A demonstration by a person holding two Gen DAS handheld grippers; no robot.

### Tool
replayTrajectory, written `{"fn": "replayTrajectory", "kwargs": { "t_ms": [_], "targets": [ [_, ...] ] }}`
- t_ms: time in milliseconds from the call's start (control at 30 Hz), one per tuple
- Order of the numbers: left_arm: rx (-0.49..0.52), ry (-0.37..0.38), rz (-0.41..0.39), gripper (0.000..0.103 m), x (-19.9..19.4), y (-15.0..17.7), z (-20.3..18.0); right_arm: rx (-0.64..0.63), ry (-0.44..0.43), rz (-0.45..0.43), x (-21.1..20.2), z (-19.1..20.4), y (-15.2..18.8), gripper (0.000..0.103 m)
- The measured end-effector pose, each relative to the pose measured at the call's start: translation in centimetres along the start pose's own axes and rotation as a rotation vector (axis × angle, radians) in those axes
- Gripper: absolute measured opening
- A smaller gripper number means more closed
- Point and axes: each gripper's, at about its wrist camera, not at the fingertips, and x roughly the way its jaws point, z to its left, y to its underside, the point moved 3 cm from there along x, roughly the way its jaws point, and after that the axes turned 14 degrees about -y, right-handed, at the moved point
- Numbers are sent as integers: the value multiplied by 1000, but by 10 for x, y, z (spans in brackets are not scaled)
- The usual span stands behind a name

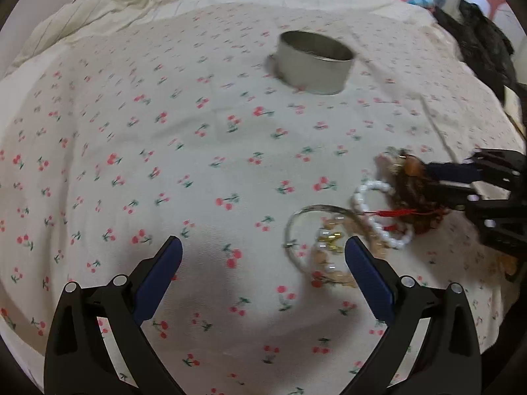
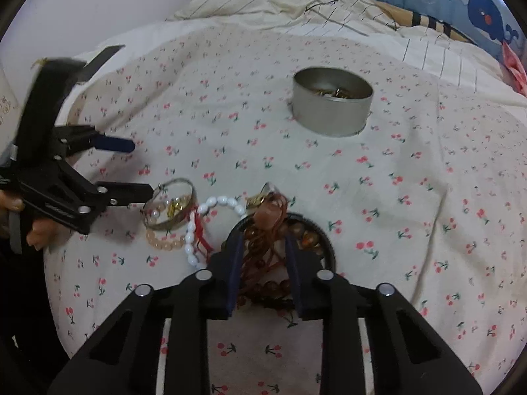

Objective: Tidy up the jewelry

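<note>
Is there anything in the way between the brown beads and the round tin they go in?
Nothing visible is. The right hand-held gripper is closed around the brown beads, and only bare cherry-print sheet lies between them and the open tin. The white bead bracelet and the silver bangle lie off to the left side.

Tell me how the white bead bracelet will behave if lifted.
The white bead bracelet is strung beads, so it probably hangs limp. Its smooth beads may slip. A red tassel lies across it, so that may drag along.
</note>
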Motion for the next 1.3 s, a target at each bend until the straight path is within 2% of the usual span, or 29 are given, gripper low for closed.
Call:
{"fn": "replayTrajectory", "kwargs": {
  "t_ms": [167,233,300,433,533,600,733,800,867,900,967,1067,1200,1300],
  "targets": [
    [32,-10,8,95,5,1,-9,4,2,9,6,-1,1,13],
    [46,43,-57,95,-10,-2,-16,3,5,6,5,-1,2,7],
    [80,61,-114,95,-20,-2,-25,17,-5,-13,2,-3,1,4],
    [209,51,-244,95,-40,-1,-56,76,-44,-63,-12,-14,-3,4],
    [323,26,-308,95,-44,-1,-80,107,-66,-88,-19,-21,-3,4],
    [384,32,-331,95,-43,-3,-92,116,-72,-104,-25,-24,-4,4],
    [474,95,-332,93,-36,-4,-112,127,-81,-119,-31,-27,-7,4],
    [504,127,-315,76,-31,-6,-120,134,-86,-122,-32,-29,-7,4],
    [509,151,-265,40,-23,-4,-122,143,-91,-130,-35,-31,-7,4],
    [509,173,-237,33,-19,-4,-122,151,-96,-134,-36,-33,-8,4],
    [507,172,-225,9,-17,-2,-122,164,-101,-143,-39,-36,-8,4],
    [497,179,-227,1,-21,0,-118,183,-115,-160,-44,-40,-9,4],
    [446,278,-260,1,-41,-1,-107,206,-127,-167,-49,-46,-9,4],
    [398,362,-291,1,-59,-4,-96,220,-134,-135,-46,-50,-6,4]
  ]
}}
